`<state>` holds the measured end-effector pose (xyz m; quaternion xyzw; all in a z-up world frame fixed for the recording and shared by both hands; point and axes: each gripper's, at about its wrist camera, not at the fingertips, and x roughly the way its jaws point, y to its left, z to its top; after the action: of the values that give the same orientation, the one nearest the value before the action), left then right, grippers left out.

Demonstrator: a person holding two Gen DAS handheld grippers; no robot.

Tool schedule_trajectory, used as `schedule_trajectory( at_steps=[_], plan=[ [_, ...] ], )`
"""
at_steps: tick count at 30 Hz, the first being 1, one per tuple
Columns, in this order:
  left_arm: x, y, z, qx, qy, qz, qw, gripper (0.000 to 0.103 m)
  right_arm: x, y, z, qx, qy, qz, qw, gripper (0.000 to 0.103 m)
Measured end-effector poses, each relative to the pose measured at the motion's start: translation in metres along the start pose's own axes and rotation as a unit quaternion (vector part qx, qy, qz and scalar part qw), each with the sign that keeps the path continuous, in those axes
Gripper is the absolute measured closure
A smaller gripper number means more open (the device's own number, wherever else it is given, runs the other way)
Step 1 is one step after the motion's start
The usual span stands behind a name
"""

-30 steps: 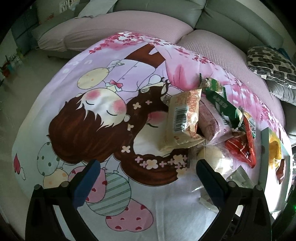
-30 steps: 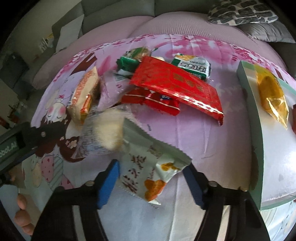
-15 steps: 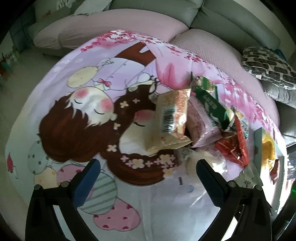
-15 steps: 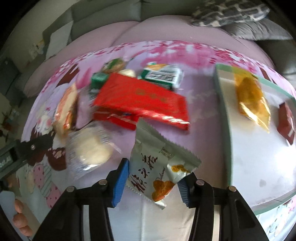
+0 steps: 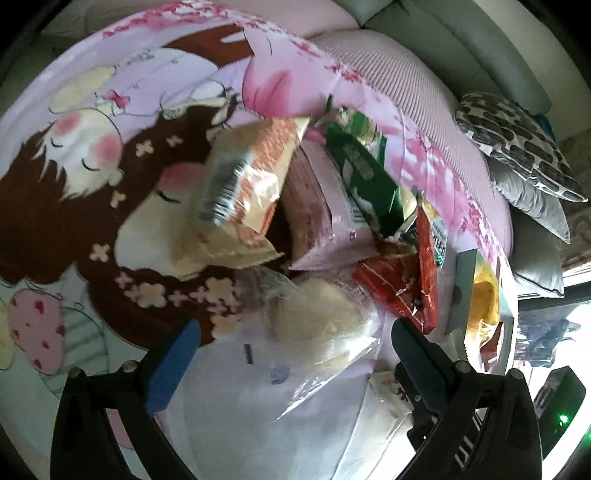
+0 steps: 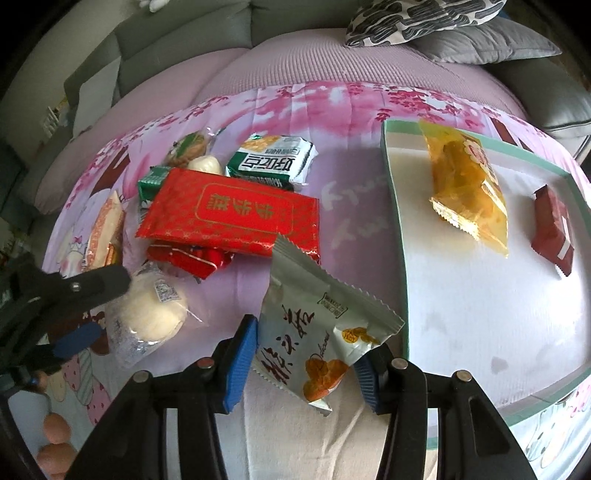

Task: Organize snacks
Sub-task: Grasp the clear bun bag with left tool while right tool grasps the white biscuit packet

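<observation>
The silver foil snack packet with black script and an orange fruit print (image 6: 317, 325) is pinched between the blue pads of the right gripper (image 6: 306, 363), fingers closed on its lower part, the packet upright and tilted, lifted above the pink cartoon-print cloth (image 6: 354, 192). It is just left of the white shallow tray with a mint-green rim (image 6: 397, 240). In the tray lie a clear yellow packet of orange pieces (image 6: 467, 192) and, well apart to its right, a small dark red wrapped bar (image 6: 554, 230).

Left of the held packet sits a round white bun in a clear plastic wrapper (image 6: 151, 314); the left gripper (image 5: 291, 354) straddles it with fingers spread wide, the bun (image 5: 317, 325) between them (contact with the pads cannot be told; this view is blurred).

Behind the bun is the snack pile: a large flat red foil packet with gold lettering (image 6: 232, 218) on top of a smaller red packet (image 6: 188, 258), a green-and-white biscuit pack (image 6: 273, 160) touching its far edge, a beige and orange packet with a barcode (image 5: 243, 184), a pale pink packet (image 5: 325, 218) beside it, and a dark green packet (image 5: 365, 177) leaning on that.

A black-and-white patterned cushion (image 6: 413, 18) lies on the grey sofa (image 6: 184, 48) behind.
</observation>
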<state>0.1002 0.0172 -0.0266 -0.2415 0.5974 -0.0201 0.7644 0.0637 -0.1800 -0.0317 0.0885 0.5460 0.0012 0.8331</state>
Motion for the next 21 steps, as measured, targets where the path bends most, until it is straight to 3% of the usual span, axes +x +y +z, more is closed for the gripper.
schedule_trajectory(
  at_steps=[11,13,15,21],
  plan=[
    [0.029,-0.020,0.003,0.026,0.013,0.038,0.9989,0.002,0.002,-0.001,0.001,0.001,0.003,0.004,1.000,0.050],
    [0.030,-0.023,0.003,0.031,0.007,0.047,0.9984,0.010,0.002,-0.001,0.001,0.001,0.003,0.004,1.000,0.050],
    [0.031,-0.026,0.005,0.032,0.005,0.041,0.9986,0.025,0.002,-0.002,0.001,0.002,0.004,0.005,1.000,0.050],
    [0.031,-0.024,0.006,0.031,0.007,0.027,0.9991,0.032,0.002,-0.002,0.001,0.004,0.003,0.005,1.000,0.050]
  ],
)
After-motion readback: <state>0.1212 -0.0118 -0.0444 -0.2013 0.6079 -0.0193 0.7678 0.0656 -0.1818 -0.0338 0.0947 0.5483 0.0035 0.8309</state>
